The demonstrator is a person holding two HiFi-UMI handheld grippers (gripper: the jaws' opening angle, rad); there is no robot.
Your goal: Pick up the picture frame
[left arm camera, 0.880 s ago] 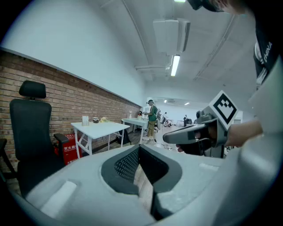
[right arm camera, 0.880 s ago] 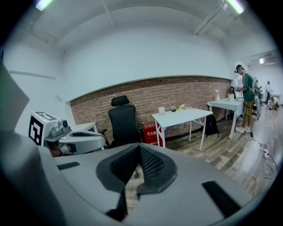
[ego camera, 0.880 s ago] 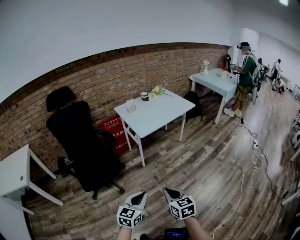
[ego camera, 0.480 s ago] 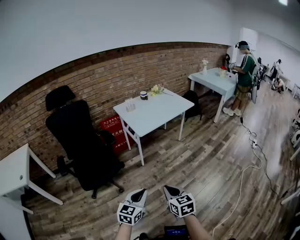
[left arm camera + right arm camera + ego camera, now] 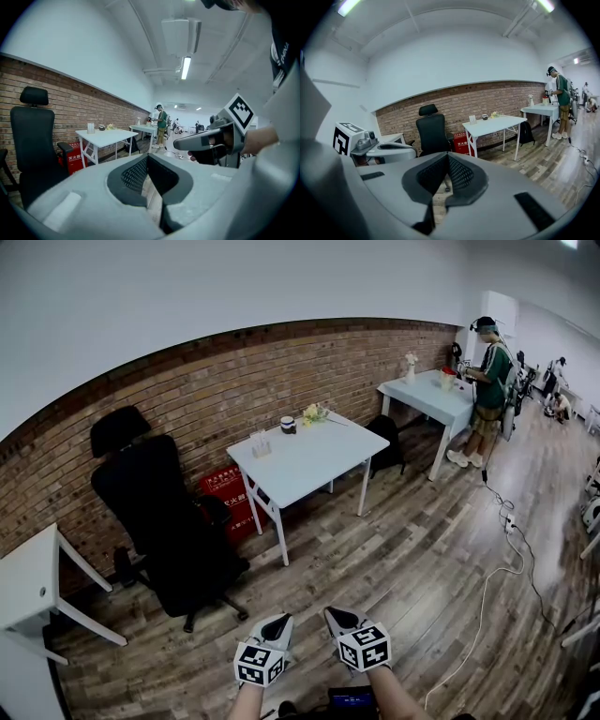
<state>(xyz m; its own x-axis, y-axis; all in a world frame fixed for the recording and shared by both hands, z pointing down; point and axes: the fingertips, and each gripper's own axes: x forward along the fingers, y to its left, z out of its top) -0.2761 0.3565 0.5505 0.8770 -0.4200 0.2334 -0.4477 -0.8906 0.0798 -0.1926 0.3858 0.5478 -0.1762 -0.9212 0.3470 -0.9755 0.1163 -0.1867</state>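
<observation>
A white table (image 5: 309, 463) stands by the brick wall, a few steps ahead of me. On it are a small pale upright thing (image 5: 261, 447) that may be the picture frame, a mug (image 5: 288, 426) and some flowers (image 5: 314, 414). My left gripper (image 5: 278, 626) and right gripper (image 5: 337, 621) are side by side low in the head view, over the wooden floor and far from the table. Both are shut with nothing between the jaws. The left gripper view shows its jaws (image 5: 147, 157) closed, the table (image 5: 108, 135) in the distance. The right gripper (image 5: 448, 156) looks the same, table (image 5: 493, 125) ahead.
A black office chair (image 5: 164, 517) stands left of the table, with a red box (image 5: 225, 495) against the wall behind. A person (image 5: 489, 395) stands at a second white table (image 5: 433, 401) at the far right. A white cable (image 5: 487, 606) trails over the floor on the right. Another white table (image 5: 28, 585) is at the left edge.
Both grippers keep their places, shut. The room has shifted slightly in the head view, and the person at the far table has moved a little.
</observation>
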